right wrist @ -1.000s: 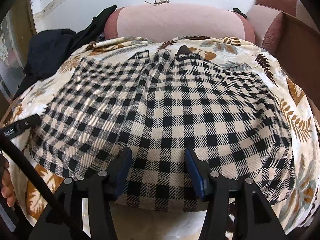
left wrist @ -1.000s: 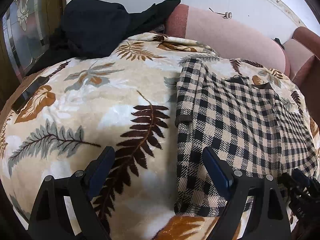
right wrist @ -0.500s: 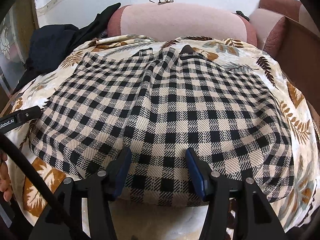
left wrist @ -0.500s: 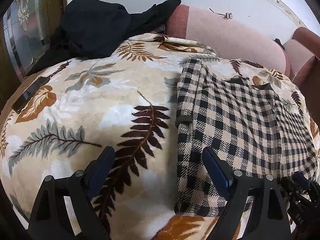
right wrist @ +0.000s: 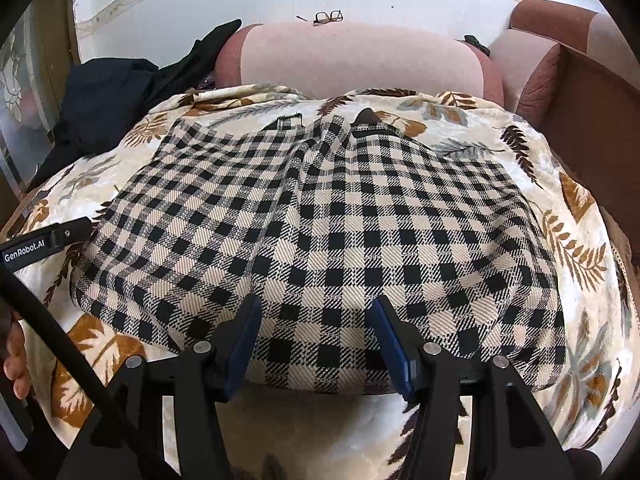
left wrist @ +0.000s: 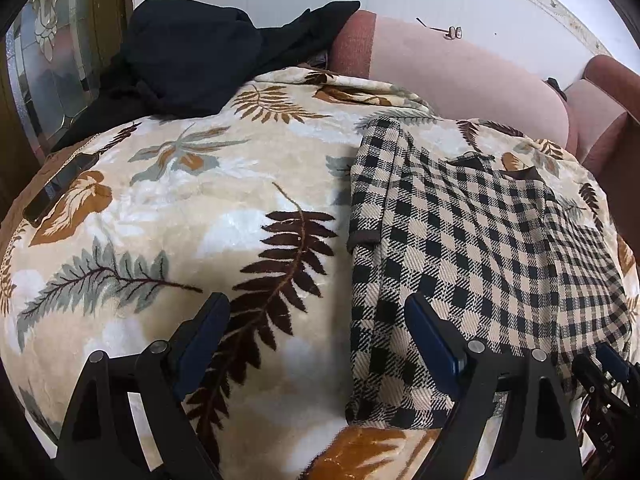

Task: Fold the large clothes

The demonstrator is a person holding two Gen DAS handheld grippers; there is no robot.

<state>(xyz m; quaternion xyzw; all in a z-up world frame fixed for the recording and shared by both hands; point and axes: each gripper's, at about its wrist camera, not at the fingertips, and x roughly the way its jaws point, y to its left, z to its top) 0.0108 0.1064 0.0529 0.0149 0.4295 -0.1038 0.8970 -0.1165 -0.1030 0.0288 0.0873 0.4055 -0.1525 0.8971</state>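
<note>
The checked garment (right wrist: pixel 320 220) lies flat on the leaf-print blanket (left wrist: pixel 160 220), toward its right edge. Only the left view shows the blanket's bare left half; only the right view shows "GenRobot.AI" on the left gripper (left wrist: pixel 316 332). Both it and the right gripper (right wrist: pixel 314 328) gape wide, holding nothing.

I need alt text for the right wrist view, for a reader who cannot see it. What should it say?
A beige-and-black checked garment lies spread on a cream blanket with a leaf print, and the open right gripper hovers at its near edge without holding it. Behind are a pink sofa backrest with a pair of glasses on top, and dark clothes at left.
</note>
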